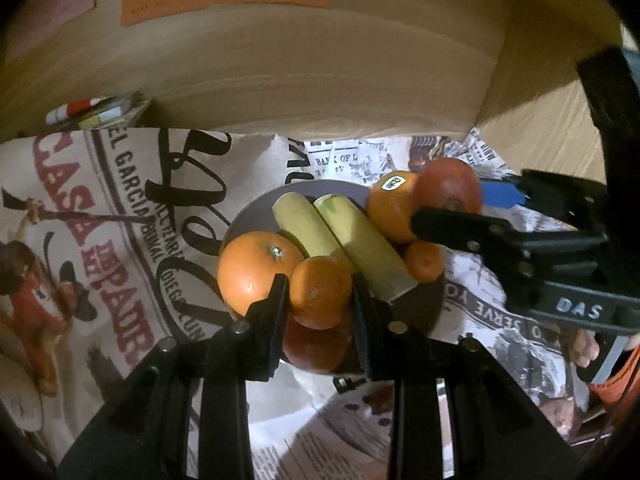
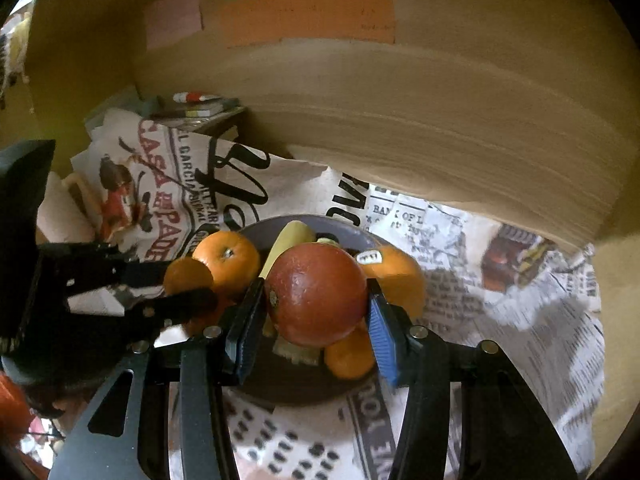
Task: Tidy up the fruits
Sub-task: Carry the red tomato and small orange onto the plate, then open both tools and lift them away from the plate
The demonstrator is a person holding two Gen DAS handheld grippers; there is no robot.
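A grey plate (image 1: 424, 312) (image 2: 280, 224) holds a large orange (image 1: 256, 268) (image 2: 228, 260), two yellow-green bananas (image 1: 360, 240) (image 2: 288, 238), a stickered orange (image 1: 390, 208) (image 2: 400, 276), a small orange (image 1: 424, 260) (image 2: 350, 356) and a red fruit (image 1: 316, 346). My left gripper (image 1: 319, 292) (image 2: 188, 286) is shut on a small mandarin (image 1: 320, 292) (image 2: 186, 274) over the plate's near side. My right gripper (image 2: 316, 296) (image 1: 452, 204), with blue pads (image 2: 382, 332), is shut on a round red fruit (image 2: 316, 292) (image 1: 448, 188) above the pile.
Printed newspaper (image 1: 120, 208) (image 2: 500, 320) covers the table under the plate. A wooden board (image 1: 320, 80) rises right behind it, with coloured paper notes (image 2: 308, 12) stuck higher up. Small books and a marker (image 1: 96, 112) (image 2: 196, 104) lie at the back left. A person's hand (image 1: 584, 350) shows at the right.
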